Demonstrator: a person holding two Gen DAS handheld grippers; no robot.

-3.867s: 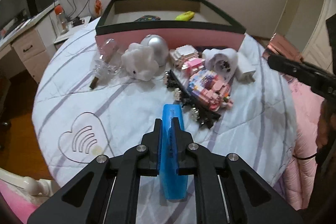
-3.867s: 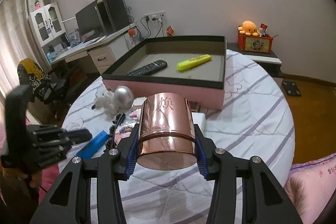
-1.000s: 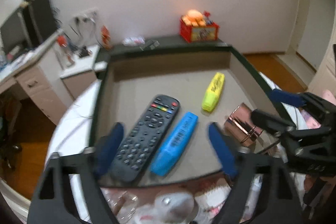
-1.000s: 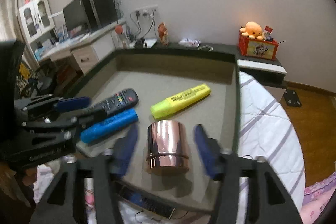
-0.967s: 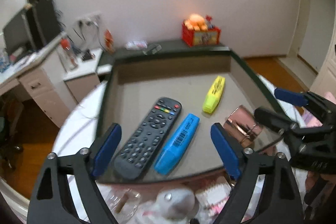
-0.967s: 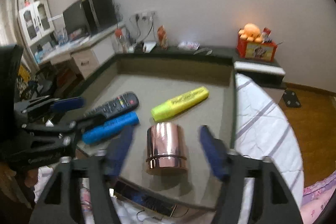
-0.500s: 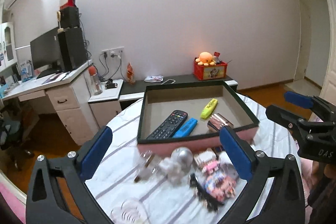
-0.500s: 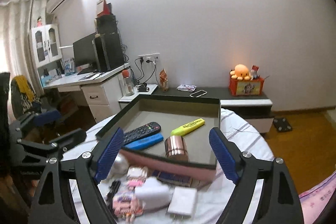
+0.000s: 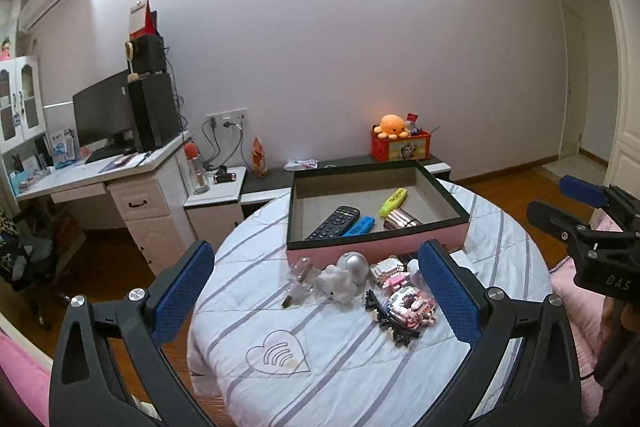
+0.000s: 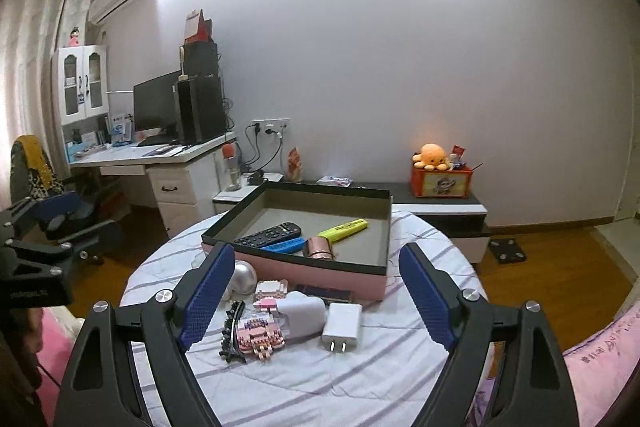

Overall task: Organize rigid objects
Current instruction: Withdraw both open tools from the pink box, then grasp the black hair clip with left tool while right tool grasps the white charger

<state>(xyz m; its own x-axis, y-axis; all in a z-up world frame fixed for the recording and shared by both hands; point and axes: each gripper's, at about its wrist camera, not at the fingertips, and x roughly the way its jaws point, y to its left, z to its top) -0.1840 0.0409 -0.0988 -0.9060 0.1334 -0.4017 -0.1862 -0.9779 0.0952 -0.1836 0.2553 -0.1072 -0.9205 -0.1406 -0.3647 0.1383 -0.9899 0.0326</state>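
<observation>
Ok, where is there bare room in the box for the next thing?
The box is bare along its back wall and behind the remote. Its front is crowded: blue marker, copper cup, yellow highlighter.

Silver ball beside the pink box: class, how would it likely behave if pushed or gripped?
The silver ball looks round and smooth, so a push would probably send it rolling, though the soft quilt and the white figure beside it may check that. Its glossy, curved surface could slip between flat pads. It looks rigid; its weight cannot be judged.

Right gripper [image 10: 316, 291] wide open over the table [image 10: 420, 363], box [image 10: 320, 269] holding remote [image 10: 267, 233], highlighter [image 10: 344, 229] and cup [image 10: 320, 248].
</observation>
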